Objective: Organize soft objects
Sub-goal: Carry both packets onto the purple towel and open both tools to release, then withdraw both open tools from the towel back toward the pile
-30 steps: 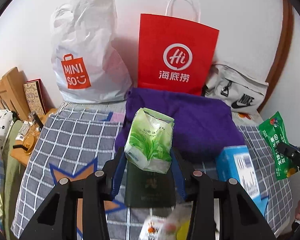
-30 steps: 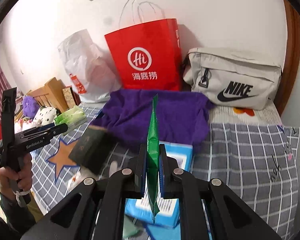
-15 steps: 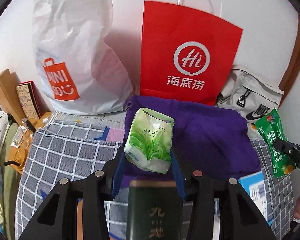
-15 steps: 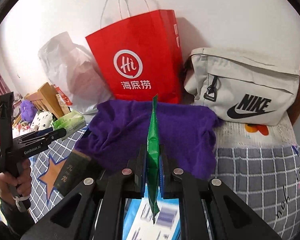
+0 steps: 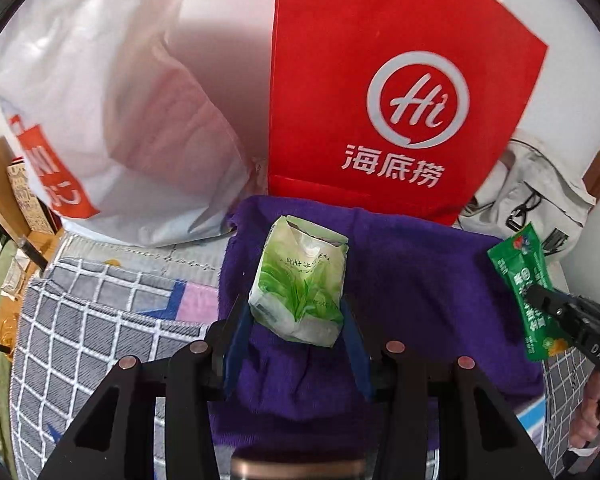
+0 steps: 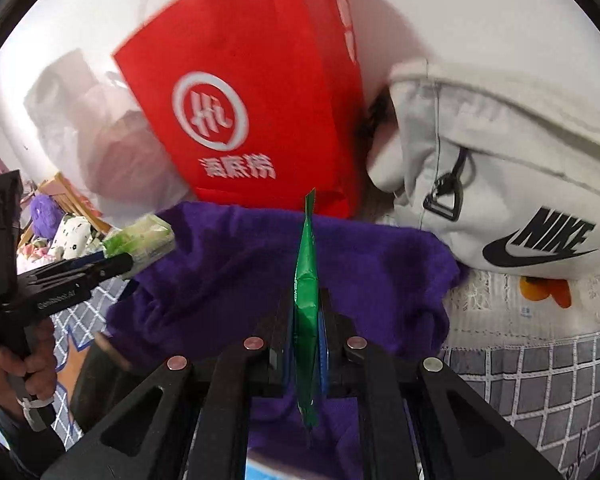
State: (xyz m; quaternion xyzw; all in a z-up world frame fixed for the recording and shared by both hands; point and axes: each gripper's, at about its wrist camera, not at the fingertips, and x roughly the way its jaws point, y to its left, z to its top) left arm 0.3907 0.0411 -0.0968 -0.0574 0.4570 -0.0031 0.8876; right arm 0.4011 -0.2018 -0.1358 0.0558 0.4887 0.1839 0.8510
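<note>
My left gripper (image 5: 296, 312) is shut on a pale green tissue pack (image 5: 300, 280), held above a purple towel (image 5: 420, 280) on the bed. The same pack (image 6: 140, 240) and left gripper (image 6: 126, 266) show at the left of the right wrist view. Edge-on between the pads of my right gripper (image 6: 306, 312) is a flat green sachet (image 6: 307, 280), and the jaws are shut on it. The sachet (image 5: 528, 288) also appears at the right of the left wrist view. A red paper bag (image 5: 400, 88) stands just behind the towel (image 6: 240, 272).
A white plastic shopping bag (image 5: 108, 100) leans on the wall left of the red bag (image 6: 252, 100). A cream Nike bag (image 6: 500, 168) sits to the right. A checked grey blanket (image 5: 100, 320) covers the bed. A wooden shelf (image 5: 4, 184) with clutter stands at far left.
Both grippers moved forward and down toward the bags at the wall, each still holding its item. The red bag and towel now loom larger; the blue box and dark book slid out below.
</note>
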